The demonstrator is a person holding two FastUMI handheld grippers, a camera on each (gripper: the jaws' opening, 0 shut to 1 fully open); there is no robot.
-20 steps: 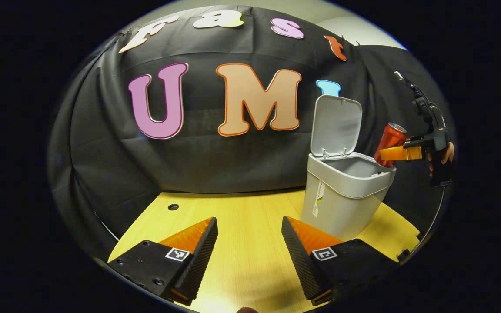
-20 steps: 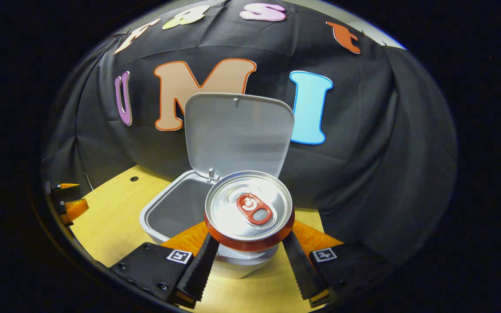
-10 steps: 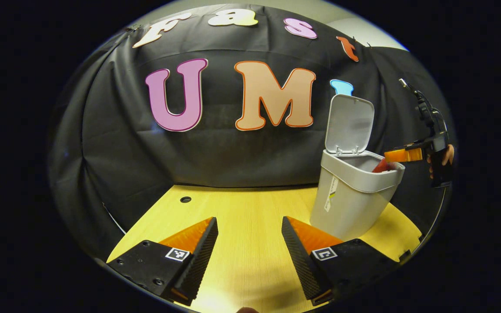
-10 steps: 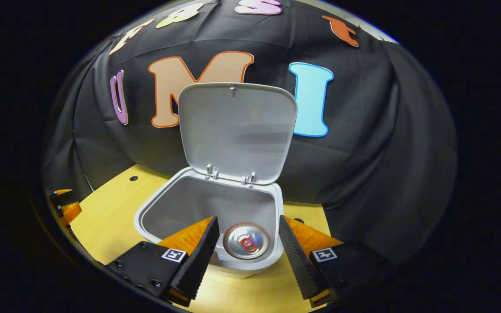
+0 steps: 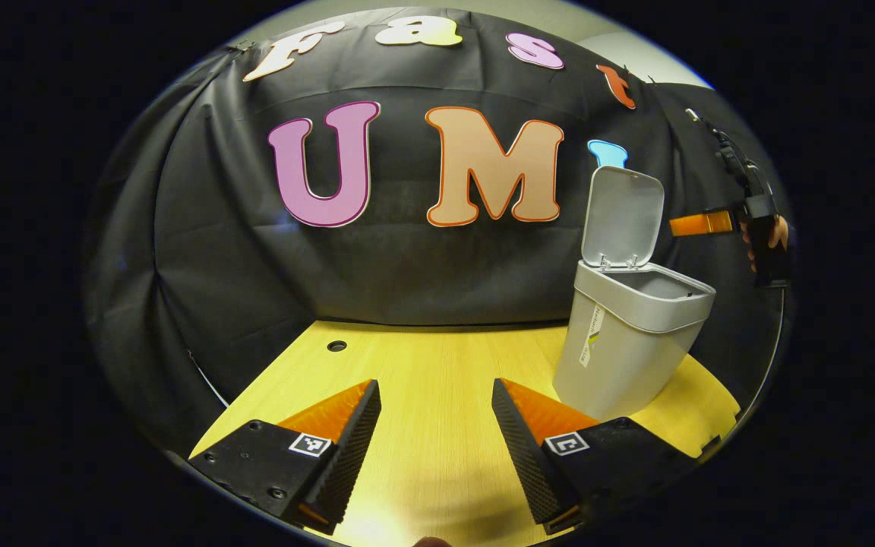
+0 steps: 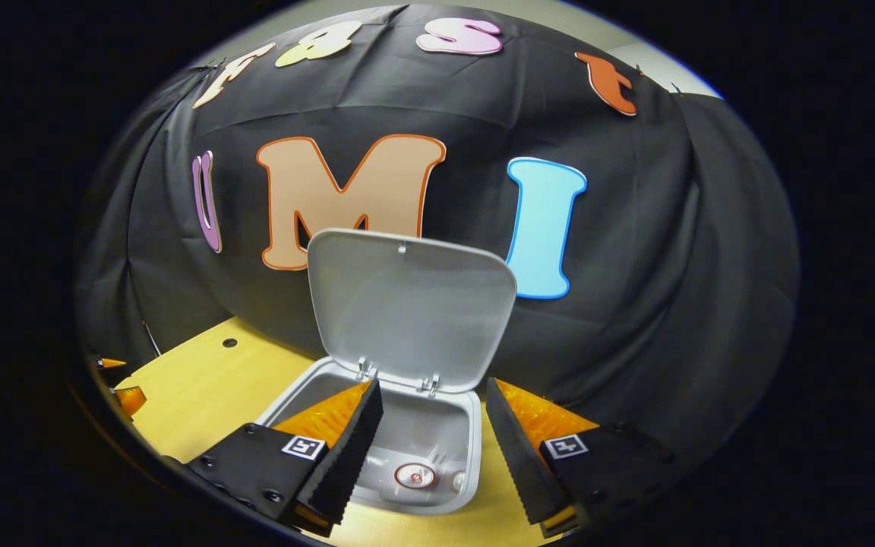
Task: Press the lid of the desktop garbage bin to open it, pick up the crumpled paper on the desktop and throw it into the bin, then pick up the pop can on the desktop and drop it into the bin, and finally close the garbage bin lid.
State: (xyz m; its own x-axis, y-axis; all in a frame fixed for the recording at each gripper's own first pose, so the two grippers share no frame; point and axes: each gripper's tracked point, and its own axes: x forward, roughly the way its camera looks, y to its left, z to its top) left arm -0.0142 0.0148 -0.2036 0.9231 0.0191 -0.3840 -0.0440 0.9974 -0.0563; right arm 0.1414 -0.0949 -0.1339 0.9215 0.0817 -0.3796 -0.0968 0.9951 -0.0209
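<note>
The grey desktop bin [image 5: 631,346] stands at the right of the wooden desk [image 5: 437,380], its lid [image 5: 623,216] raised upright. In the right gripper view I look down into the bin [image 6: 472,456] past the raised lid [image 6: 411,308]. The pop can [image 6: 415,476] lies at the bottom, top end up, with something white beside it. My right gripper [image 6: 431,437] hangs open and empty above the bin mouth. In the left gripper view that gripper [image 5: 699,223] shows high beside the lid, held by a hand [image 5: 775,235]. My left gripper [image 5: 436,437] is open over the desk, empty.
A small round hole [image 5: 336,346] marks the desk near its back left. The black cloth wall closes in behind the desk and the bin. The desk's right edge [image 5: 726,429] runs just past the bin.
The right gripper opened and the can fell into the bin. That gripper has since risen above the bin mouth. The left gripper drifted slightly, still open.
</note>
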